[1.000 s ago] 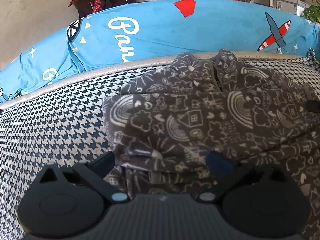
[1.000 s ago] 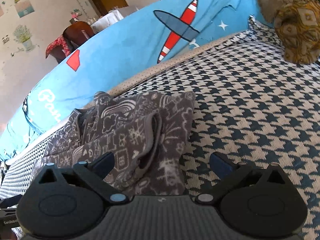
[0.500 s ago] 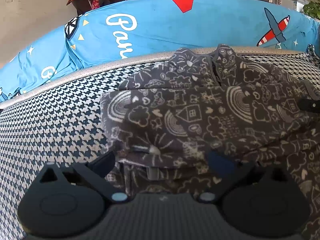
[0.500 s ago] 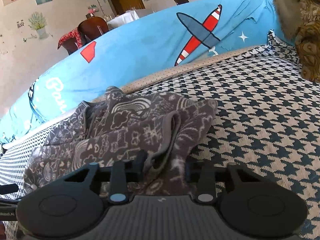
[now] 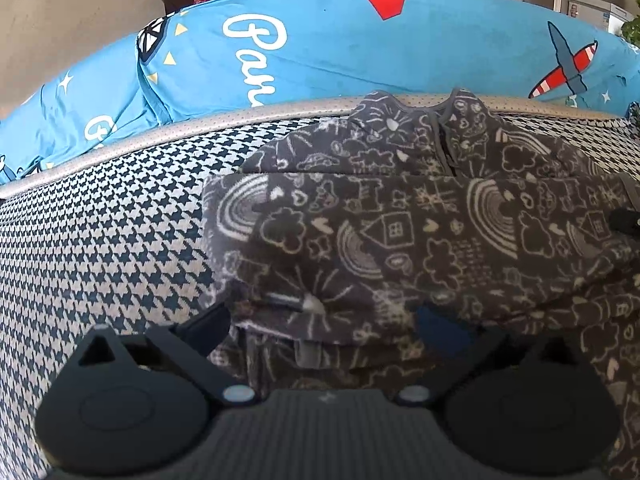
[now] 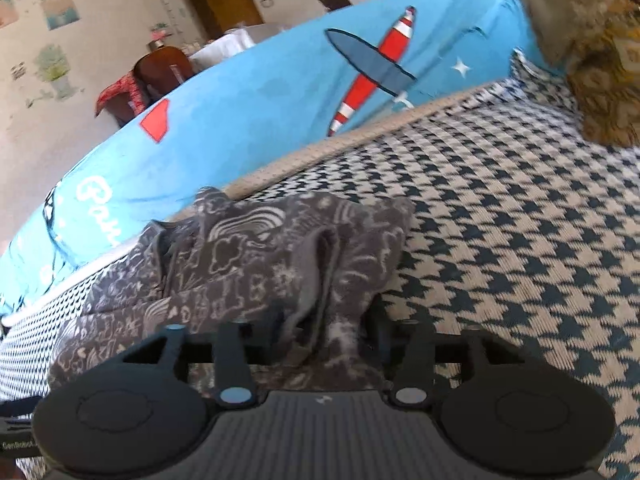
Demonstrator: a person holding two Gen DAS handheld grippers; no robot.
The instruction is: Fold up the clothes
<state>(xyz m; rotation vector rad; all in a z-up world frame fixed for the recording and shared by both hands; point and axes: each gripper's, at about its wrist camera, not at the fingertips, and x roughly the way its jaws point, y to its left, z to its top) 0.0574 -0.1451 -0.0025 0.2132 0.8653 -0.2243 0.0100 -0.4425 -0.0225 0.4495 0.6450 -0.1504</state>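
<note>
A grey garment [image 5: 400, 236] printed with white doodles lies partly folded on a houndstooth surface [image 5: 100, 248]. My left gripper [image 5: 324, 320] stands open at the garment's near edge, and cloth lies between its spread fingers. In the right wrist view the same grey garment [image 6: 248, 264] bunches up toward the camera. My right gripper [image 6: 326, 326] is shut on a fold of that garment at its right-hand near corner. A dark tip of the right gripper [image 5: 624, 220] pokes into the left wrist view at the far right.
A blue cover [image 5: 320, 48] with lettering and a red-striped plane runs along the far edge of the houndstooth surface [image 6: 520, 240]. A brown patterned cushion [image 6: 592, 48] sits at the far right. Chairs [image 6: 160, 68] and a wall stand beyond.
My right gripper went from open to shut on the garment's fold and has lifted it slightly. My left gripper stayed open and edged closer to the garment.
</note>
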